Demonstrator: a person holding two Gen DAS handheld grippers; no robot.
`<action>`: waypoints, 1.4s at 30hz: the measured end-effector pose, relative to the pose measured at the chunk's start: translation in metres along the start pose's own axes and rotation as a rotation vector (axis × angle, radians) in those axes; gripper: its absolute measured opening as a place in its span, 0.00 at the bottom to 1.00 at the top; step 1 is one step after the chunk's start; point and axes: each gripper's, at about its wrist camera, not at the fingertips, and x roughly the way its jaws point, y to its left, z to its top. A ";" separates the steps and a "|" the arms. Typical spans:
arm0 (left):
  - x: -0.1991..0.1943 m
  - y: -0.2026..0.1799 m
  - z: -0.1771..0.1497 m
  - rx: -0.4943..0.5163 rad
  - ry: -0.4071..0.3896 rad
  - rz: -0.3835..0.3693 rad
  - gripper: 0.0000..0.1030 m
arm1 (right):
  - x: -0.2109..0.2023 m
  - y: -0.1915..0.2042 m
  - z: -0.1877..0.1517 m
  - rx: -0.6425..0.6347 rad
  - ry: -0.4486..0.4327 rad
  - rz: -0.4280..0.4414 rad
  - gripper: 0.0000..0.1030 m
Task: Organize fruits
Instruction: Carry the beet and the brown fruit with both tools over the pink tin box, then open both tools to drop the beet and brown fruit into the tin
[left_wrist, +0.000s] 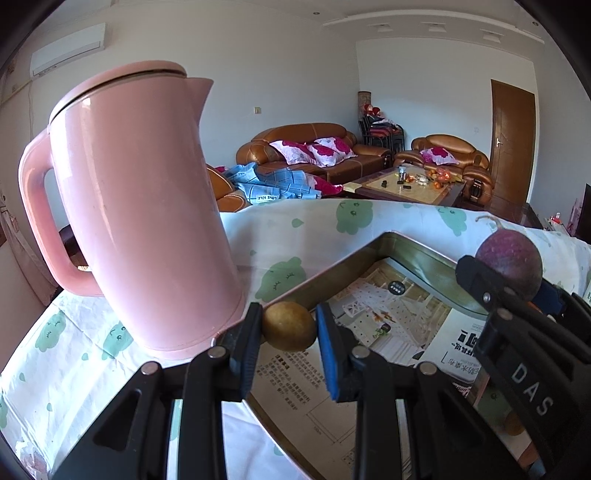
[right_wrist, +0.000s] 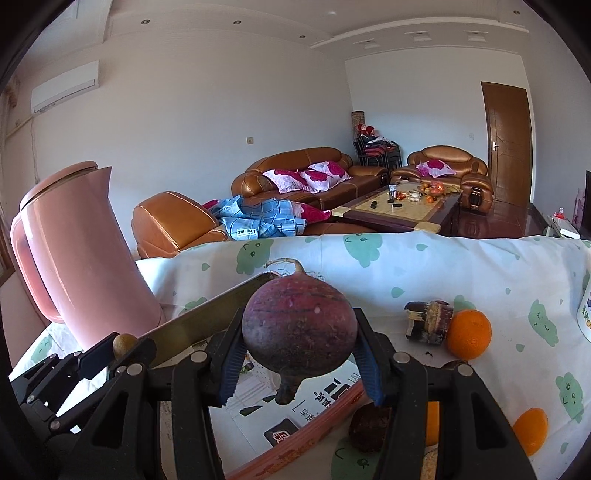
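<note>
My left gripper (left_wrist: 289, 326) is shut on a small round yellow-brown fruit (left_wrist: 289, 325) and holds it over the near-left rim of a metal tray (left_wrist: 417, 251) lined with printed paper. My right gripper (right_wrist: 300, 360) is shut on a big round purple-red root with a curled tail (right_wrist: 299, 328) and holds it above the tray; it also shows in the left wrist view (left_wrist: 509, 262). The left gripper and its fruit (right_wrist: 123, 343) show at lower left in the right wrist view.
A tall pink kettle (left_wrist: 144, 206) stands just left of the tray. On the cloth-covered table right of the tray lie an orange (right_wrist: 468, 334), a dark cut stalk piece (right_wrist: 428, 321), another orange (right_wrist: 530, 430) and a dark round fruit (right_wrist: 371, 428).
</note>
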 end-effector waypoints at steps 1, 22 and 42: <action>0.001 0.000 -0.001 0.002 0.002 0.001 0.30 | 0.003 0.001 -0.001 -0.004 0.010 0.000 0.54; 0.018 0.000 -0.005 0.006 0.085 -0.002 0.30 | 0.038 -0.002 -0.009 0.025 0.184 0.100 0.54; 0.003 0.000 0.000 0.000 -0.005 0.032 0.92 | -0.021 -0.023 0.003 0.111 -0.097 0.032 0.80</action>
